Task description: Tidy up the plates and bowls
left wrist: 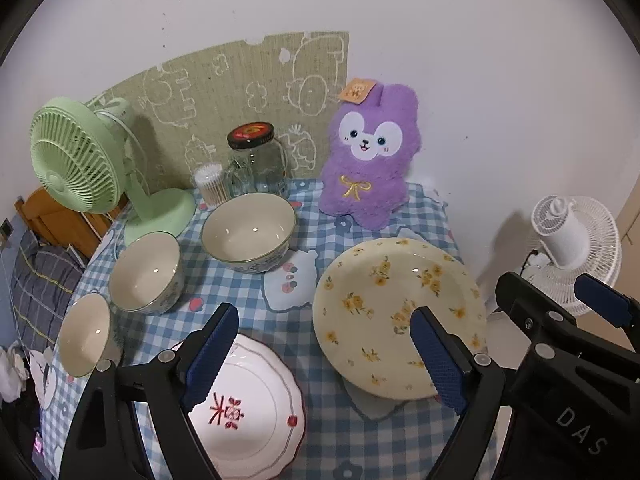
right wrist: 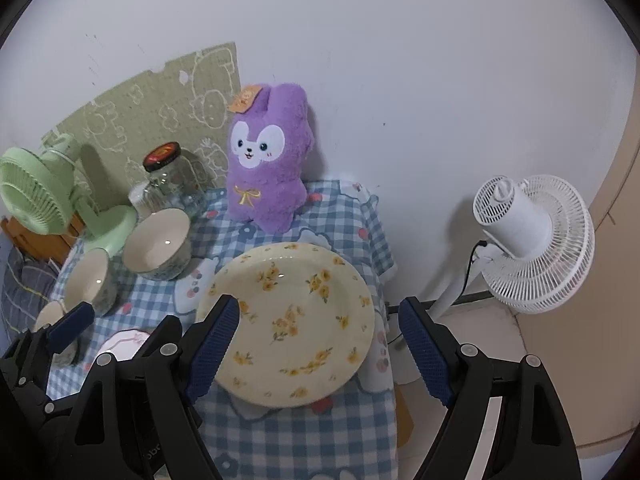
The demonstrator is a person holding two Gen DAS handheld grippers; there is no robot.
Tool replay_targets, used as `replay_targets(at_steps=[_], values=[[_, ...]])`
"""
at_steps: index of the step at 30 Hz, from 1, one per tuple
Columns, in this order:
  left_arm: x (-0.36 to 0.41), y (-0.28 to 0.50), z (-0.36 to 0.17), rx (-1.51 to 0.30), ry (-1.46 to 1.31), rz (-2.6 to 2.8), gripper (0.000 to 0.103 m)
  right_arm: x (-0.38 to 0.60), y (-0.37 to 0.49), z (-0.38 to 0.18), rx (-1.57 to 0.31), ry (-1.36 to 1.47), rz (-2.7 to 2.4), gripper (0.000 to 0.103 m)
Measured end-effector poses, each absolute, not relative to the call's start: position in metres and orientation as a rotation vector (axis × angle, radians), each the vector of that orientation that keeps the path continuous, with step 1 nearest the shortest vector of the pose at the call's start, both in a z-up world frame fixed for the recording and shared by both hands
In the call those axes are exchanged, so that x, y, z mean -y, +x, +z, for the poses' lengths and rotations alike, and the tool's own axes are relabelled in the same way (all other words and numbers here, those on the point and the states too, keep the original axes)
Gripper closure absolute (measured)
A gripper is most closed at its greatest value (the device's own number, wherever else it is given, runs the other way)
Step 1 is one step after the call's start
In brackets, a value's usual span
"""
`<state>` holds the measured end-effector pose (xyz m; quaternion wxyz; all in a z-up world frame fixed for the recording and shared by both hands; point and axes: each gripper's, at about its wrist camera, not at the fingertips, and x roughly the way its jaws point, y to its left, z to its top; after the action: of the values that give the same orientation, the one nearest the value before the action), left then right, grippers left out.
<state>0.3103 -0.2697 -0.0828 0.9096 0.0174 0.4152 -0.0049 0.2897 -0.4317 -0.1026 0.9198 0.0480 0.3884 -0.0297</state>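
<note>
A yellow flowered plate (left wrist: 396,316) (right wrist: 292,320) lies on the checked tablecloth at the right. A white plate with a red mark (left wrist: 248,412) (right wrist: 122,342) lies at the front left. Three cream bowls stand in a row at the left: large (left wrist: 248,232) (right wrist: 158,244), middle (left wrist: 146,272) (right wrist: 90,280), small (left wrist: 84,334). My left gripper (left wrist: 324,360) is open above the table, between the two plates. My right gripper (right wrist: 320,352) is open, hovering over the flowered plate's near edge. Both are empty.
A green desk fan (left wrist: 80,160), a glass jar with a dark lid (left wrist: 256,160), a cotton swab tub (left wrist: 208,182) and a purple plush toy (left wrist: 372,156) stand at the table's back. A white floor fan (right wrist: 532,240) stands right of the table.
</note>
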Motion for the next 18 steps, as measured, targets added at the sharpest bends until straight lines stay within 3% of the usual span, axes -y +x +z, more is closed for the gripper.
replay_targets(at_steps=[18], values=[[0.291,0.373,-0.153,-0.964,0.046,0.057,0.023,0.454,0.355,-0.172,-0.874,0.116,-0.077,0.019]])
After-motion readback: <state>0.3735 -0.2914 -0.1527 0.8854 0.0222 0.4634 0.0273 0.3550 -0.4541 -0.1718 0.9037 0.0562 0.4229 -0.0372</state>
